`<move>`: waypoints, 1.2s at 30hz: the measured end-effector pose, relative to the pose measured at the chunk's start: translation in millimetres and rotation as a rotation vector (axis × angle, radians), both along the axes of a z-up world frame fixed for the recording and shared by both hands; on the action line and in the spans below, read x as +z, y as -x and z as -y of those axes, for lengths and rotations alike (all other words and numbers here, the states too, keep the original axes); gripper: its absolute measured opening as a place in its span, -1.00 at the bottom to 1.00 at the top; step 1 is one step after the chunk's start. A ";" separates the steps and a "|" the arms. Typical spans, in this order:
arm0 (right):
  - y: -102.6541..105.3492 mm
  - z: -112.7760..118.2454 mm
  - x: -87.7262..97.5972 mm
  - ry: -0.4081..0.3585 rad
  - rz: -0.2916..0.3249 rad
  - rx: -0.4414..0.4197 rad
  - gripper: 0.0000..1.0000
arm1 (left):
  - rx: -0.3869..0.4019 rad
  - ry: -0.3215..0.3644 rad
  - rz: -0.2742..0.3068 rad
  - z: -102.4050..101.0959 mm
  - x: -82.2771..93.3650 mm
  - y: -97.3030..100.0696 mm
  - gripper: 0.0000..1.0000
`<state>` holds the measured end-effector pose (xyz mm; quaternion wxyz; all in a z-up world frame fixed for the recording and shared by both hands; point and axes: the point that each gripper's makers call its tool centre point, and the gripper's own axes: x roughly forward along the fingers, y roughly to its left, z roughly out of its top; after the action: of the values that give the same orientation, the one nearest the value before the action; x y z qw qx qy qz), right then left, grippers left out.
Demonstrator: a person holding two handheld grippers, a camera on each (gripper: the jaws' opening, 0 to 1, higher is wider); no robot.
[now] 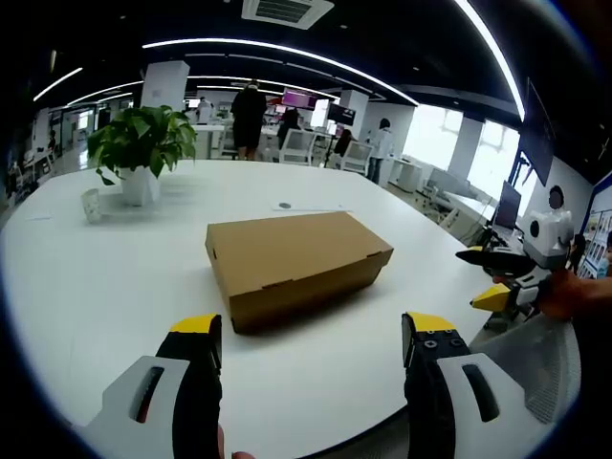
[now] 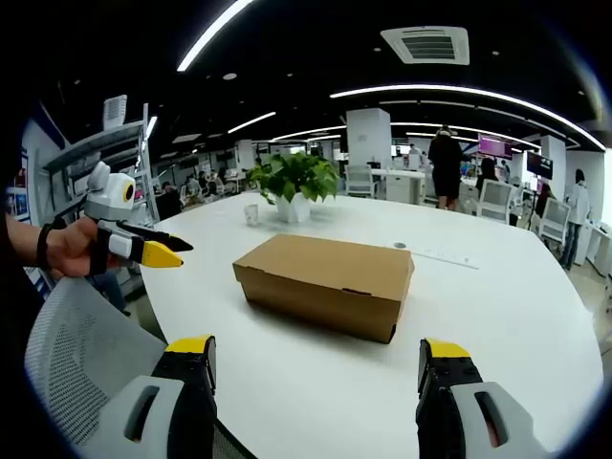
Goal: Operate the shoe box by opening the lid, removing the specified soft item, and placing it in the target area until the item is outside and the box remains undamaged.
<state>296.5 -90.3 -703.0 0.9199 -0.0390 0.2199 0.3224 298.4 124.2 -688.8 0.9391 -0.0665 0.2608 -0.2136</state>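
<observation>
both grippers, left gripper [image 1: 311,335] and right gripper [image 2: 316,359], are hovering with fingers spread wide, holding nothing. closed shoe box [image 1: 295,260] is sitting mid-surface [image 1: 115,287], likely light, dentable cardboard; lifting its lid's front edge seems gentlest.

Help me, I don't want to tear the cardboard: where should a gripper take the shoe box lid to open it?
Probably the lid's front lip on the shoe box, from the long side nearest the right gripper: a small tab notch shows there, and the closed lid lies flat.
</observation>
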 end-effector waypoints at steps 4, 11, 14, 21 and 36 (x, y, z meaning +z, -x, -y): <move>0.0 0.2 0.2 0.000 0.000 0.000 0.73 | 0.001 0.000 0.000 -0.3 -0.1 -0.5 0.59; 0.4 -0.2 0.3 0.001 0.001 0.001 0.73 | 0.000 0.000 0.001 -0.2 -0.2 -0.8 0.59; 0.4 -0.3 0.3 0.000 0.001 0.001 0.73 | 0.000 0.001 0.001 -0.7 -0.3 -1.2 0.59; 1.1 -1.2 -0.1 0.002 0.000 0.005 0.73 | 0.000 0.001 0.001 -1.4 -0.9 -1.7 0.59; 1.3 -1.2 -0.2 0.003 0.000 0.002 0.73 | -0.004 0.000 -0.002 -3.4 -3.8 -3.7 0.59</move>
<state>295.3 -89.1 -703.2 0.9195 -0.0404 0.2203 0.3230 302.1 127.6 -692.7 0.9384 -0.0664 0.2618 -0.2154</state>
